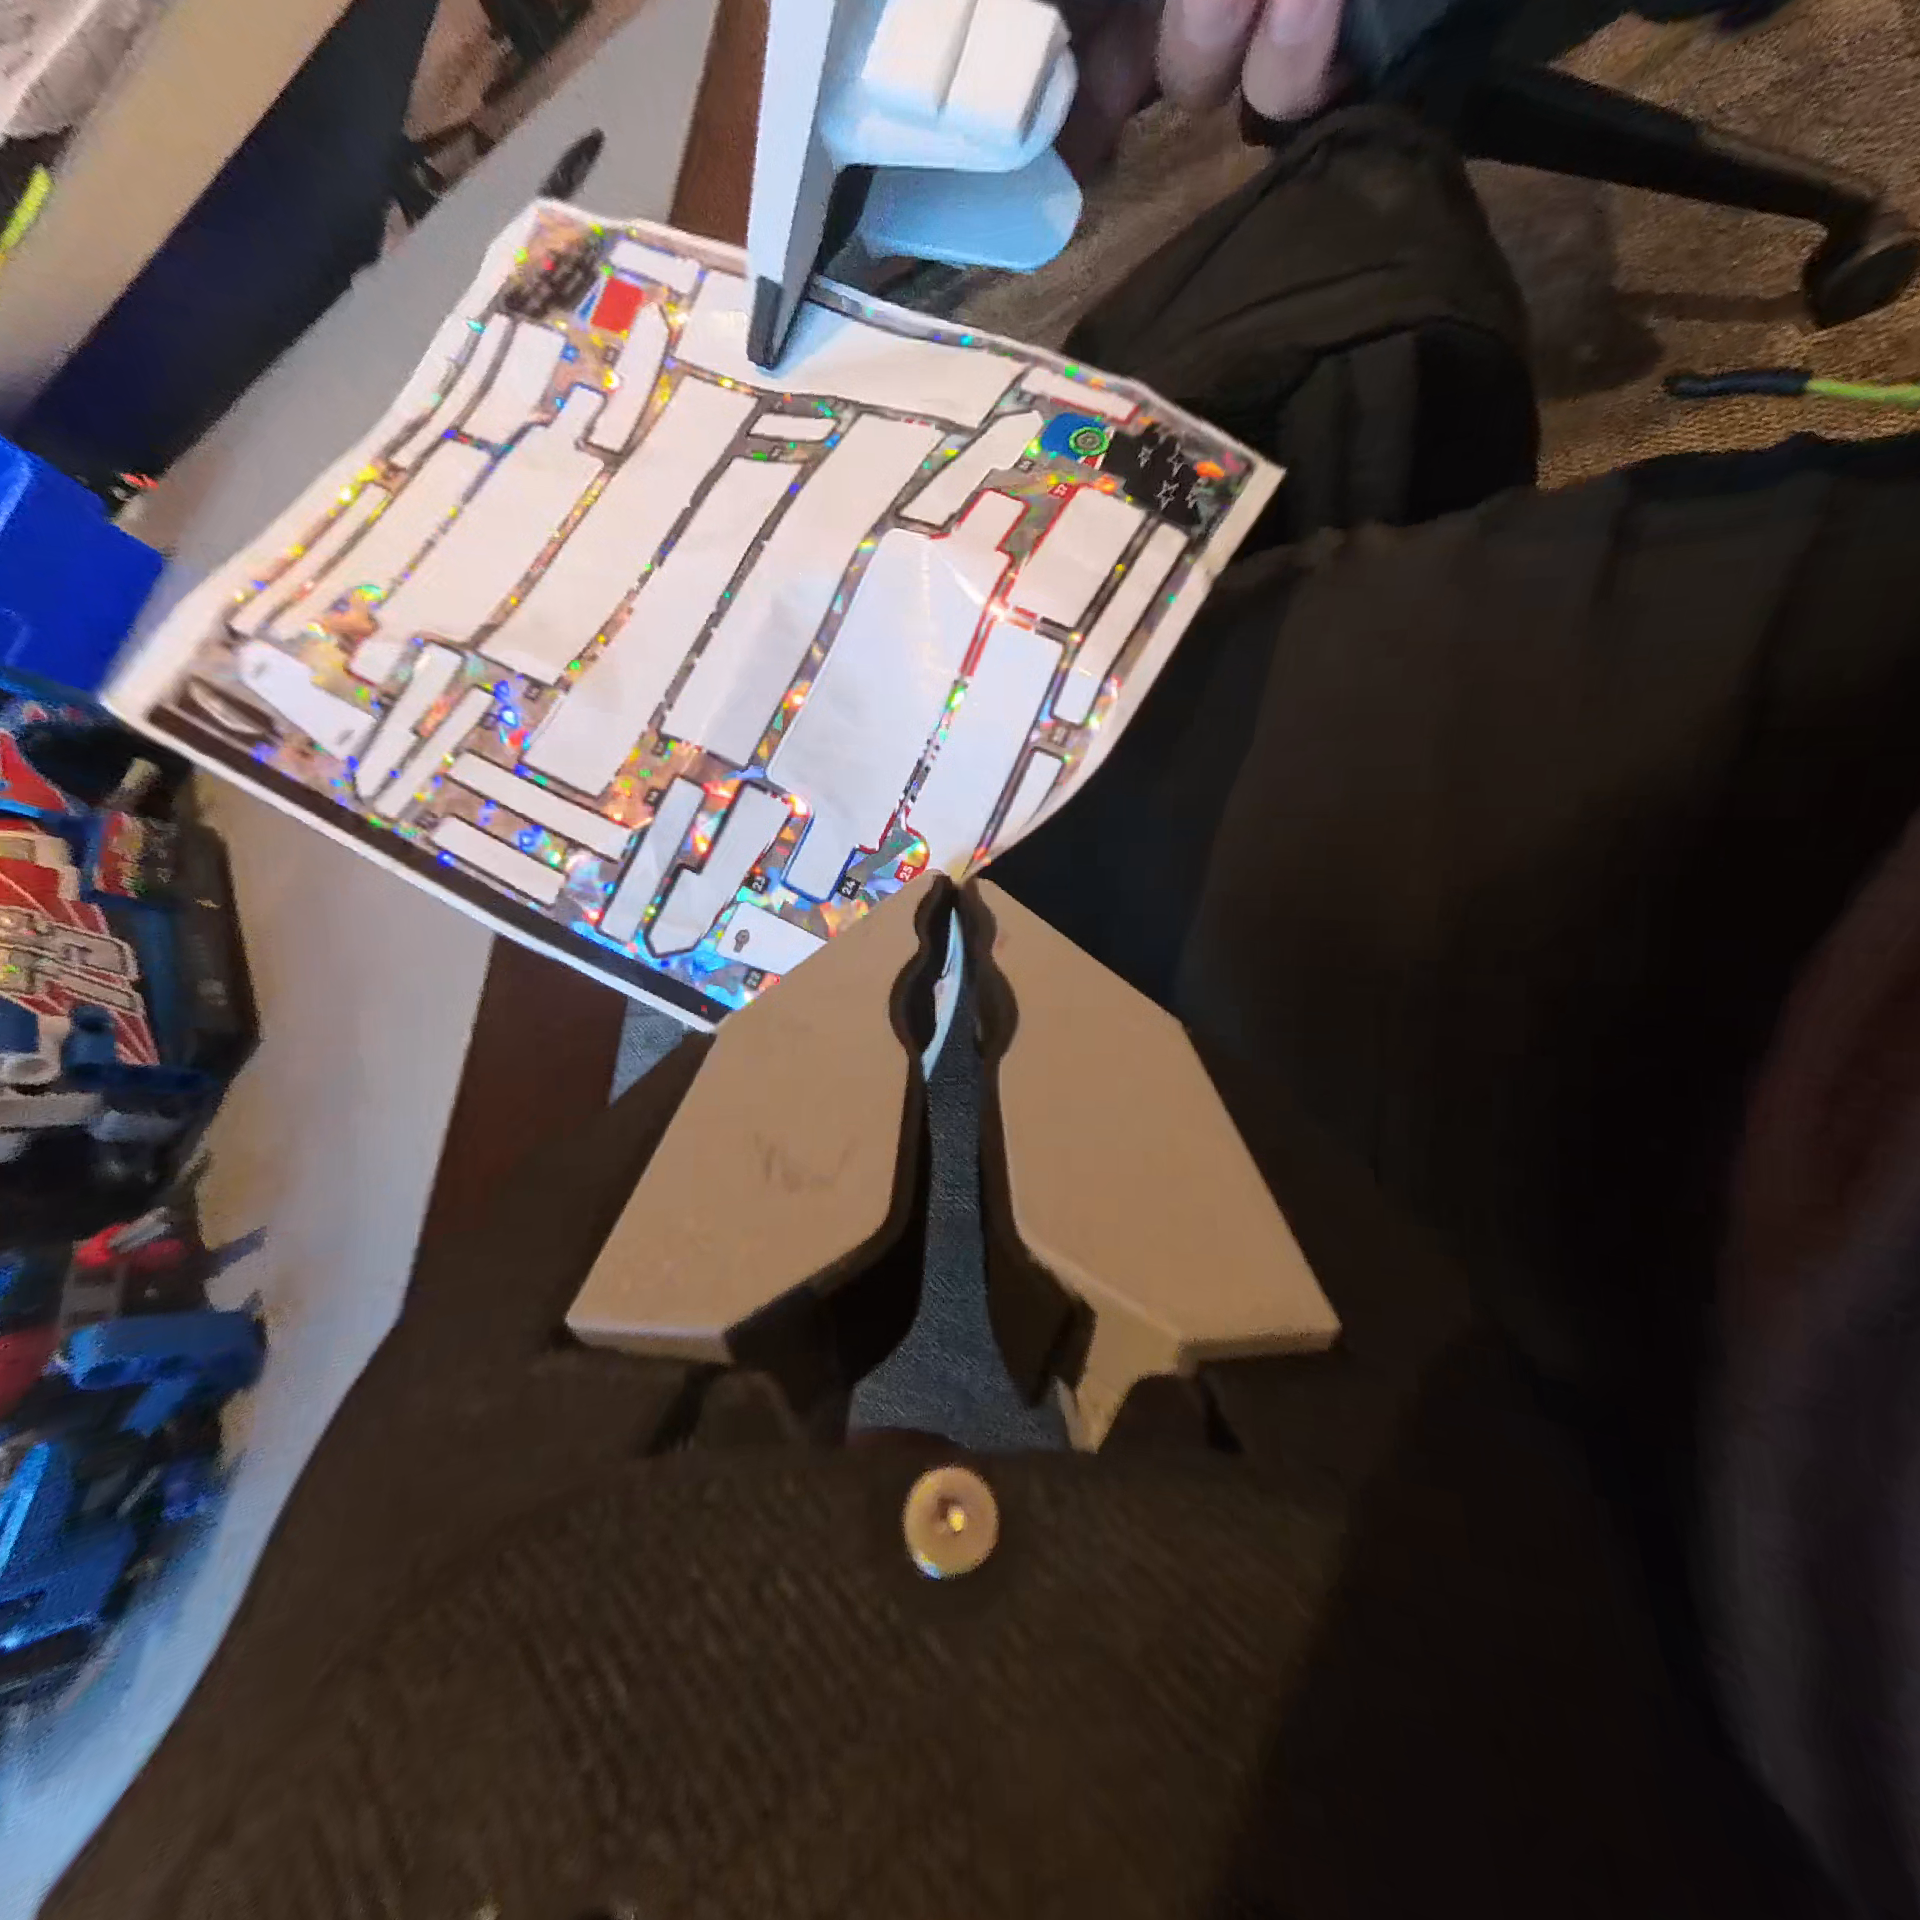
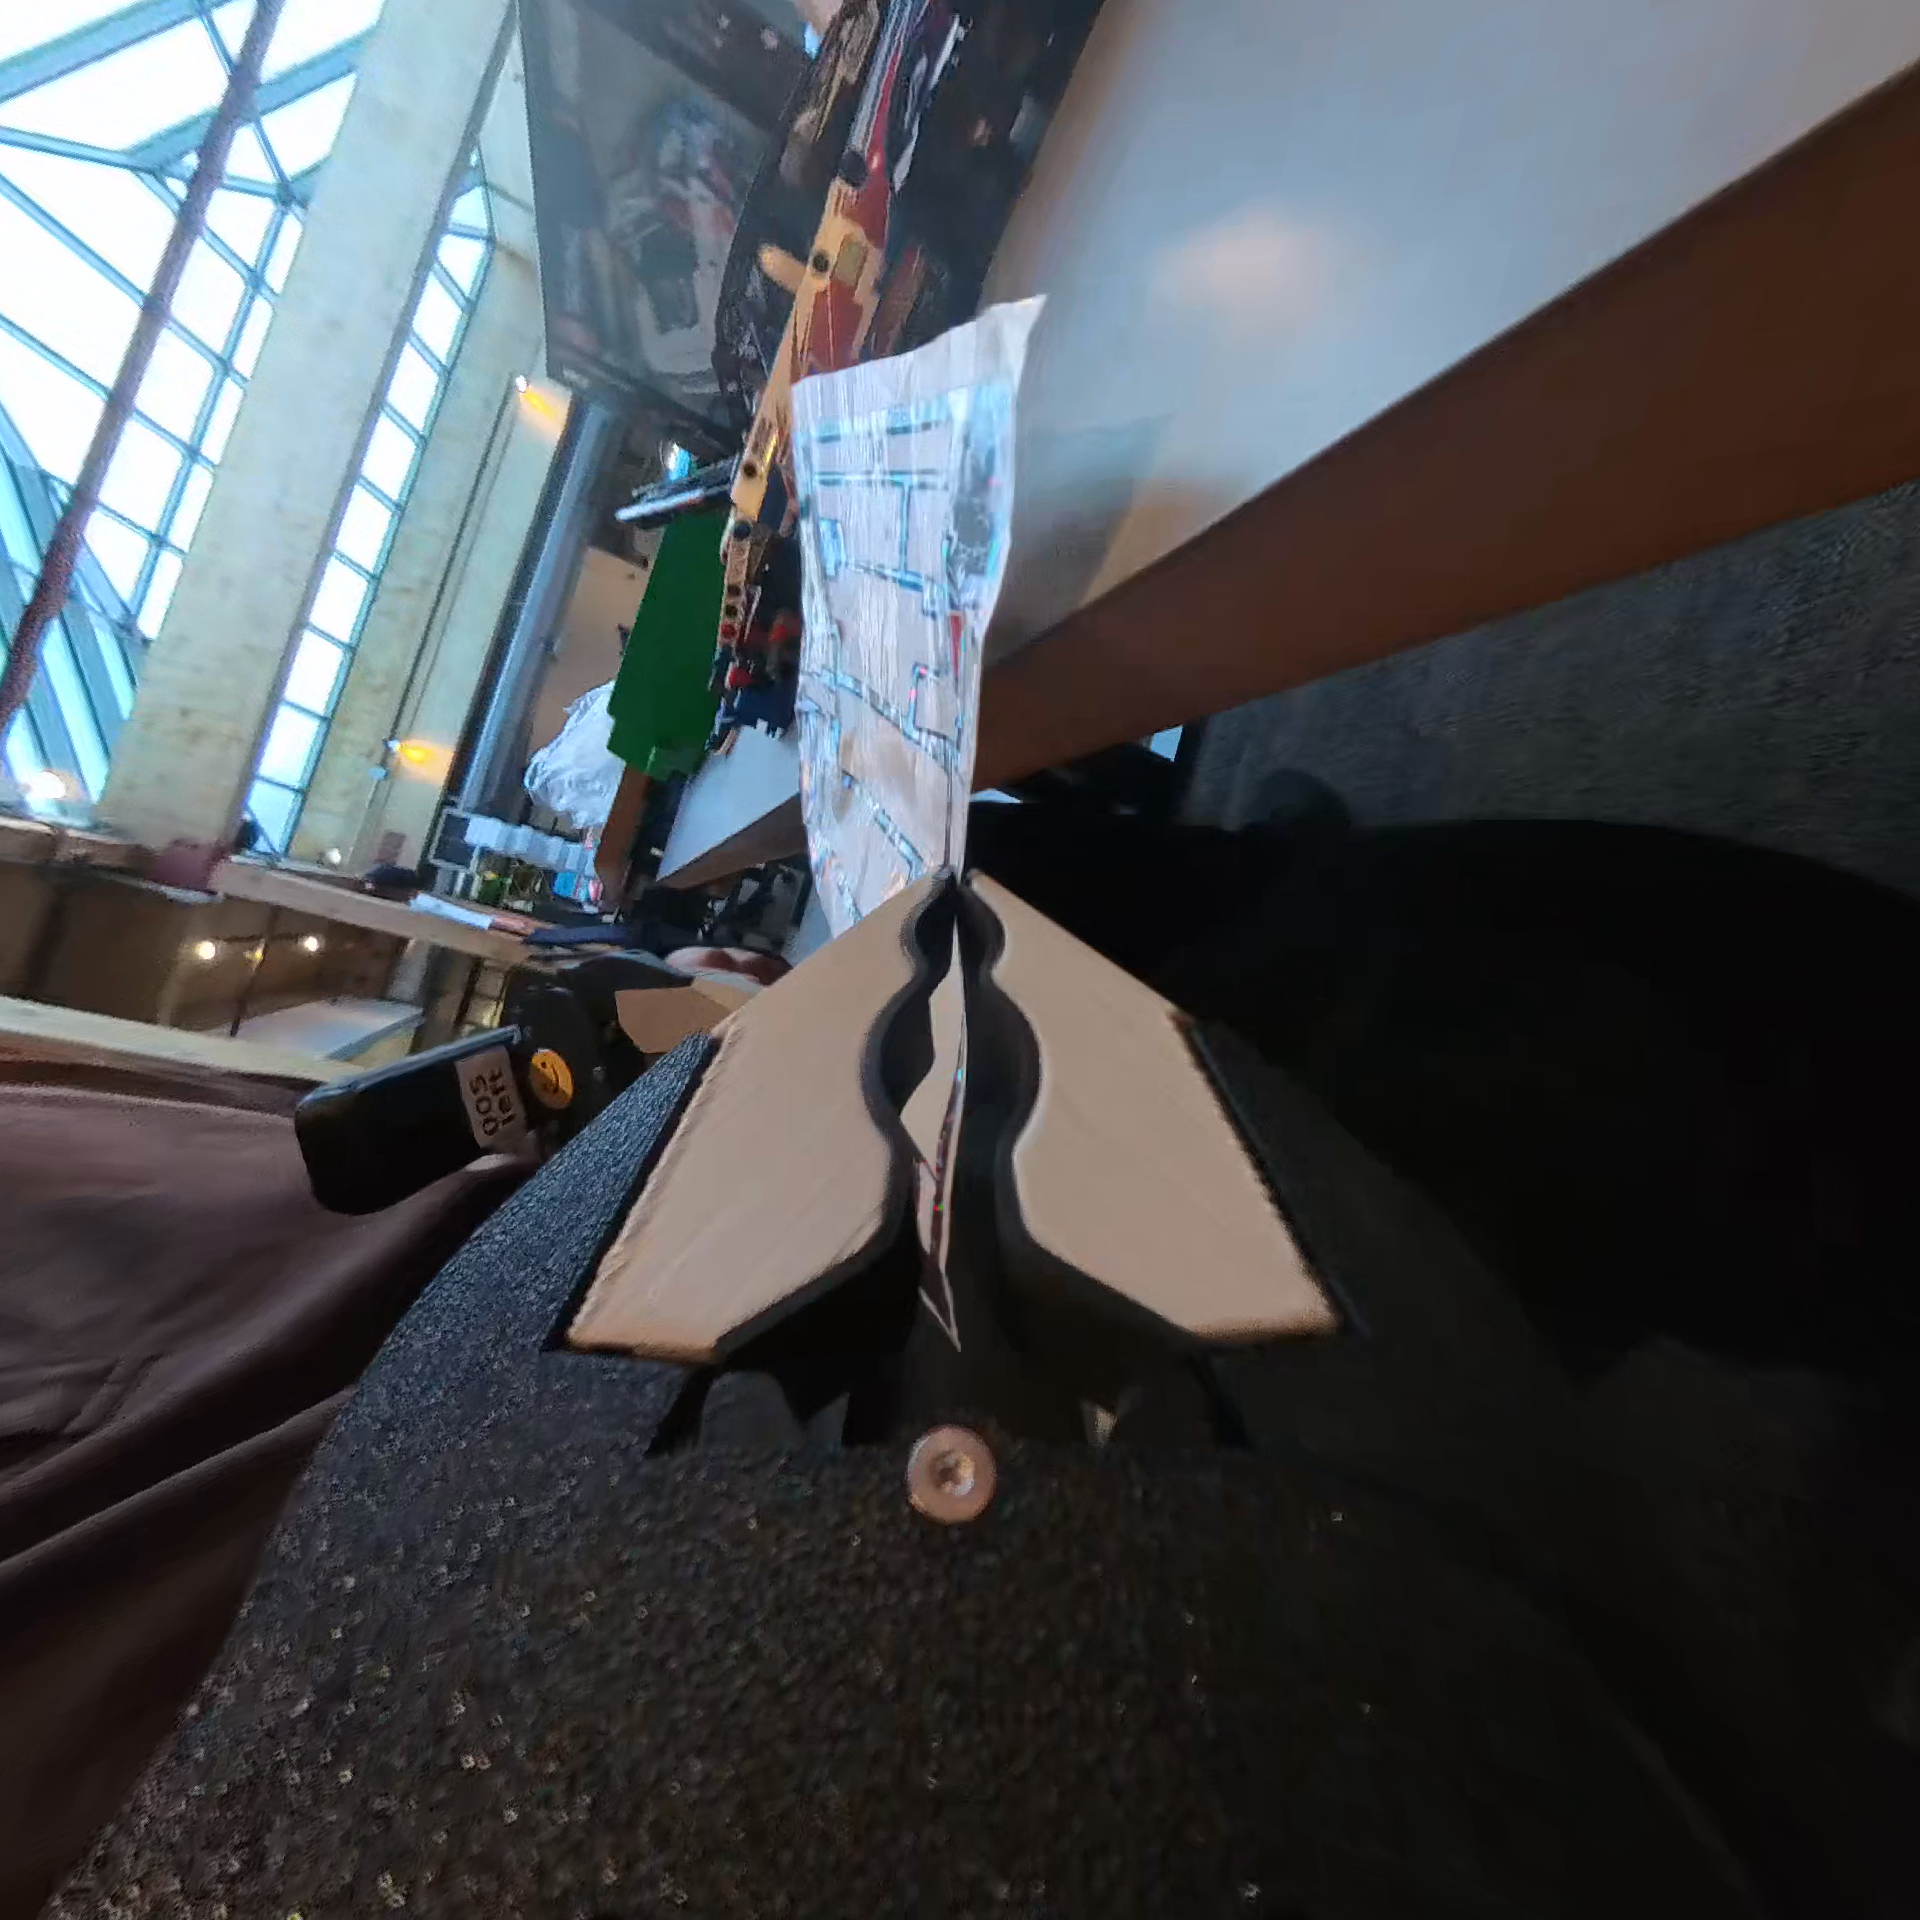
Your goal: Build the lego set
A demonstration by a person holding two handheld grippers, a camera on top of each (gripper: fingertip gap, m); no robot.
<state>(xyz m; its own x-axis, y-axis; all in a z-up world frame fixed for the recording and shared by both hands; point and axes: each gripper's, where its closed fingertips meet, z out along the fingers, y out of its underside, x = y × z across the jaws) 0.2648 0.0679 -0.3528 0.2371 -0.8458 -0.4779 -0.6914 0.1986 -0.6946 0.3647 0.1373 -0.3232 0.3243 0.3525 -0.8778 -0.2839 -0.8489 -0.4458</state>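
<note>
A holographic sticker sheet (image 1: pixel 707 623), with most stickers peeled off and only white outlines left, hangs in the air over the table's edge. My left gripper (image 1: pixel 951 894) is shut on its near corner in the left wrist view. My right gripper (image 1: pixel 790 322) is white at the top of that view and pinches the sheet's far edge. In the right wrist view my right gripper (image 2: pixel 956 883) is shut on the sheet (image 2: pixel 894 623), which runs edge-on between the fingers. The left gripper (image 2: pixel 665 1013) shows at the lower left of the sheet there.
A blue and red Lego model (image 1: pixel 94 1039) and a blue bin (image 1: pixel 62 582) stand on the white table (image 1: pixel 343 1039) at the left. A person's dark clothing (image 1: pixel 1455 935) fills the right. A green plate (image 2: pixel 675 644) and more Lego parts (image 2: pixel 862 208) lie farther along the table. There is about 12 centimeters between the tips of the two grippers.
</note>
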